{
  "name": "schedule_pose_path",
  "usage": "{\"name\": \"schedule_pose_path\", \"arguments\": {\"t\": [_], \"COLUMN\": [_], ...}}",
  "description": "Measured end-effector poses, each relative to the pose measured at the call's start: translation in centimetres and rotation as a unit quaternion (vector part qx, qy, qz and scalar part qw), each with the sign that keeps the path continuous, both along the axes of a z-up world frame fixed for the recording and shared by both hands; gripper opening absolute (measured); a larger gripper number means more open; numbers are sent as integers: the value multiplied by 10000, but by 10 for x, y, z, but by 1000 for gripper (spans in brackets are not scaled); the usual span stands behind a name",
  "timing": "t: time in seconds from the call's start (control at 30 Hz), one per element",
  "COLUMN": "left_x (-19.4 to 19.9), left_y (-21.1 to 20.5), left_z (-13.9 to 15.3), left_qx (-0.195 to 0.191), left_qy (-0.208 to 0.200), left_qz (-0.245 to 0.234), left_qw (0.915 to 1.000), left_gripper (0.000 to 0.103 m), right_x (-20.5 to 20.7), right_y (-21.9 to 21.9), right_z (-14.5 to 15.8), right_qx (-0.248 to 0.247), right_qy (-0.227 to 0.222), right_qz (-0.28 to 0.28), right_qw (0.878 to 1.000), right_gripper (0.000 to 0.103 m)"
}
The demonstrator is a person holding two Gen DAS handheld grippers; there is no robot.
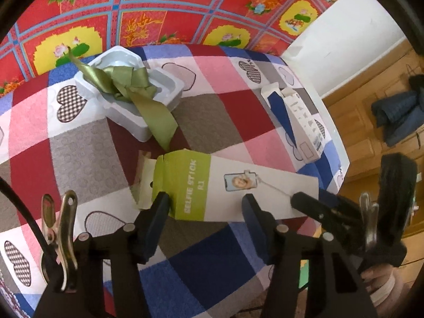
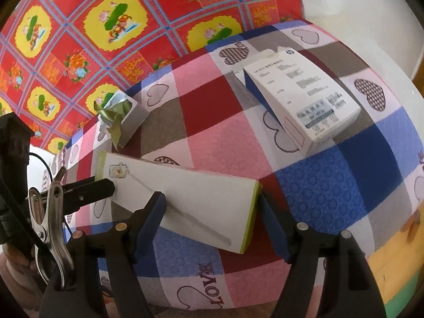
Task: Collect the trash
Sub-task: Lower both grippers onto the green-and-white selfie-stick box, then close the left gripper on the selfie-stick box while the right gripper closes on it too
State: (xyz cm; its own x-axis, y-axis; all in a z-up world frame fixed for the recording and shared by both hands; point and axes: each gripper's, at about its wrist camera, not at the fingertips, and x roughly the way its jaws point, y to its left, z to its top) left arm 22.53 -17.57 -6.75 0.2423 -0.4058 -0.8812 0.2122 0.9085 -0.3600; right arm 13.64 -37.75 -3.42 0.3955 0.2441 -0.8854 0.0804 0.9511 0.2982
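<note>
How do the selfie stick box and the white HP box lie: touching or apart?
Apart. The right wrist view shows the selfie stick box and the white HP box with bare checked cloth plainly between them.

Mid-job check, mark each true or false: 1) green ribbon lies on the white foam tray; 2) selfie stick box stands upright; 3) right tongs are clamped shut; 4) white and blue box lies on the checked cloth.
1) True: the green satin ribbon lies on the white foam tray.
2) False: the white and green cardboard selfie stick box lies flat.
3) False: the right tongs stand open around its end.
4) True: the white and blue carton lies on the checked heart-print cloth.
</note>
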Motion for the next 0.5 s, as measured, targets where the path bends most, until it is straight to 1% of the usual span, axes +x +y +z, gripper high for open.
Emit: {"name": "schedule_pose_path", "arguments": {"t": [0.07, 0.13, 0.33, 0.4, 0.43, 0.5], "left_x": [-3, -3, -1, 0, 2, 7], "left_y": [4, 8, 29, 36, 39, 41], "left_z": [-1, -1, 9, 15, 17, 16], "left_qx": [-48, -38, 12, -15, -16, 7], "left_qy": [18, 35, -35, -105, -131, -120], "left_qz": [65, 161, 588, 670, 685, 659], "left_qw": [10000, 9999, 9983, 9977, 9976, 9978], "left_gripper": [58, 54, 55, 57, 61, 65], "right_x": [0, 0, 1, 0, 1, 2], "right_y": [-2, -4, -2, -4, -4, -5], "right_z": [-2, -5, -7, -8, -9, -9], "right_qx": [69, 206, 123, 149, 165, 192], "right_qy": [45, 82, 61, 57, 63, 80], "right_qz": [5, -8, 83, 102, 105, 114], "right_qw": [10000, 9998, 9999, 9998, 9998, 9997], "right_gripper": [74, 74, 73, 73, 73, 73]}}
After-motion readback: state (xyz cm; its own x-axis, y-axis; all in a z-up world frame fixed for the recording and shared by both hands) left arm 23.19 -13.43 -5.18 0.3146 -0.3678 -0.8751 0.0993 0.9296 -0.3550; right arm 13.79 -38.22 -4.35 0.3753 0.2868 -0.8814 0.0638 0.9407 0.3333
